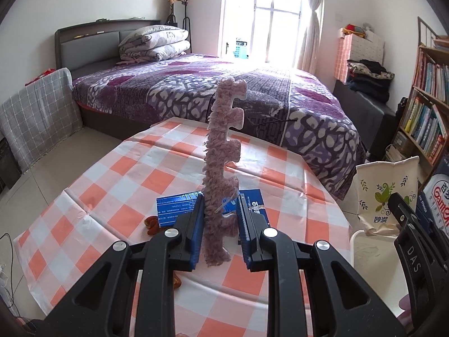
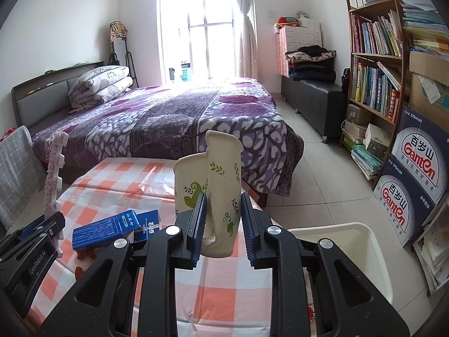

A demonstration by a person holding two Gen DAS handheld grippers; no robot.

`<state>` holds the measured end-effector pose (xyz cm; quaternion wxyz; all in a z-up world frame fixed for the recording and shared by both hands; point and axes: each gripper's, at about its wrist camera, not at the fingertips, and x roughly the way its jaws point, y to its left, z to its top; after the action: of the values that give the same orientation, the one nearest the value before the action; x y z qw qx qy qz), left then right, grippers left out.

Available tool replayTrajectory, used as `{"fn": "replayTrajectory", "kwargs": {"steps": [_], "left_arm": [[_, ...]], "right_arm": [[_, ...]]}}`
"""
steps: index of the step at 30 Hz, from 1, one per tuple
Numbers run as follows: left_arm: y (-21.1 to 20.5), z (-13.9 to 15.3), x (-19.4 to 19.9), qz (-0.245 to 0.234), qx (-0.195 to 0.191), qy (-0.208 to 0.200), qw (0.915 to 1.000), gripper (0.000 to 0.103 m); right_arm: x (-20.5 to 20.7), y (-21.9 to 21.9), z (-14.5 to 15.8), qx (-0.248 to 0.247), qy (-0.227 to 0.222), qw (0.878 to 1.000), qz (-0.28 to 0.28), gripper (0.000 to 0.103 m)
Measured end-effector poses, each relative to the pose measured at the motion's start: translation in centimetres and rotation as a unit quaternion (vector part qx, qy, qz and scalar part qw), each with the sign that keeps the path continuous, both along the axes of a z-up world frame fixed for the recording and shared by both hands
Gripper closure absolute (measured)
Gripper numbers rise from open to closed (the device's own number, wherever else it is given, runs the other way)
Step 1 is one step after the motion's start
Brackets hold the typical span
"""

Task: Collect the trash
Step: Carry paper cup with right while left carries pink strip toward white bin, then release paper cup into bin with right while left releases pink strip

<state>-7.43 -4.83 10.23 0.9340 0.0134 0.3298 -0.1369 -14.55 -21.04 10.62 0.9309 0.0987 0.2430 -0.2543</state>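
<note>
Left gripper [image 1: 220, 219]: we see its jaws pinching a fuzzy pink foam strip [image 1: 224, 151], long axis upright, notched edge facing right.
Right gripper [image 2: 223, 216]: we see its jaws clamped on a crushed paper cup [image 2: 209, 185] with leaf print, mouth pointing up.
Surface: we note an orange-and-white checked tablecloth [image 1: 118, 196] bearing blue cartons [image 2: 109, 226] at near left; a white bin [image 2: 362, 250] stands at near right.
Room: a purple-covered bed [image 2: 174, 123] lies beyond; a bookshelf [image 2: 376, 67] stands at right.

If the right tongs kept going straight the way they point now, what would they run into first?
Probably the far checkered table edge, then the purple bed; depth is hard to judge. The right tongs already grip the crushed paper cup.
</note>
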Motion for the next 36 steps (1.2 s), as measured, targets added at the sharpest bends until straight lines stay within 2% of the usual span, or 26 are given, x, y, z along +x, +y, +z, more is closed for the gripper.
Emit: {"fn": "replayTrajectory", "kwargs": {"steps": [18,28,36], "left_arm": [[-4.8,-0.3,-2.1,-0.051,0.014,-0.003,0.9986,0.08],[-7.5,-0.3,-3.8,-0.085,0.02,-0.003,0.9962,0.08],[-10.9,-0.9,-5.6,-0.13,0.024,0.011,0.9912,0.08]], "right_arm": [[-3.4,-6.0,-0.6,0.025,0.012,0.996,-0.081,0.079],[-5.9,-9.9,-1.6,0.046,0.037,0.989,-0.139,0.079],[-8.5,-12.9,-2.5,0.063,0.055,0.98,-0.181,0.077]]}}
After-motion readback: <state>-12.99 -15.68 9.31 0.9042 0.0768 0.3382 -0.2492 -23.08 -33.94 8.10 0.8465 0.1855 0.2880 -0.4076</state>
